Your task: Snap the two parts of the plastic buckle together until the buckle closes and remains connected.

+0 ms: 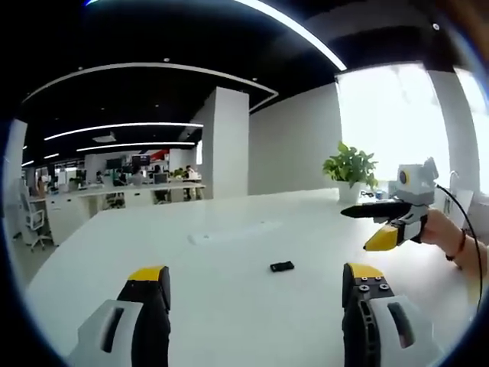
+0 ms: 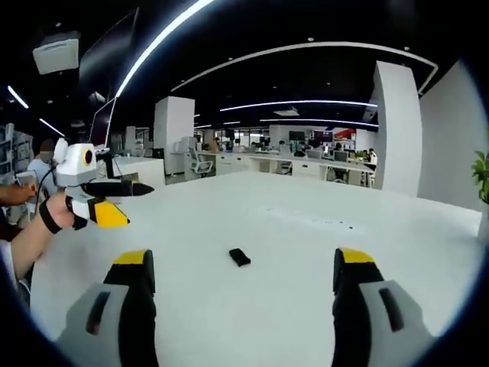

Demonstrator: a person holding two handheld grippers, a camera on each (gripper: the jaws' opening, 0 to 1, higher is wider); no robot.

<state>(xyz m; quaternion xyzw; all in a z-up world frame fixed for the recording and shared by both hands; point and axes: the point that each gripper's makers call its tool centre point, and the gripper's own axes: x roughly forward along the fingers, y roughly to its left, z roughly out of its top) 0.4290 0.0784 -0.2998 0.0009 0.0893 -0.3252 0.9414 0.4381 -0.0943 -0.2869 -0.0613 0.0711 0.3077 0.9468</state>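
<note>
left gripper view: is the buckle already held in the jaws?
No. The black buckle lies on the white table, ahead of the open left gripper.

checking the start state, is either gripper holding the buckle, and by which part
Nothing held: both grippers open, the buckle lying alone on the white table.

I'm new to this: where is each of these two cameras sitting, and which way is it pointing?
Left gripper view: rides on the left gripper, looking forward between its open jaws across the white table at a small black buckle; the right gripper, in a hand, enters from the right.
Right gripper view: rides on the right gripper, jaws open, facing the buckle; the left gripper and a forearm show at left.
Shared: the table, the buckle, the office behind.
</note>
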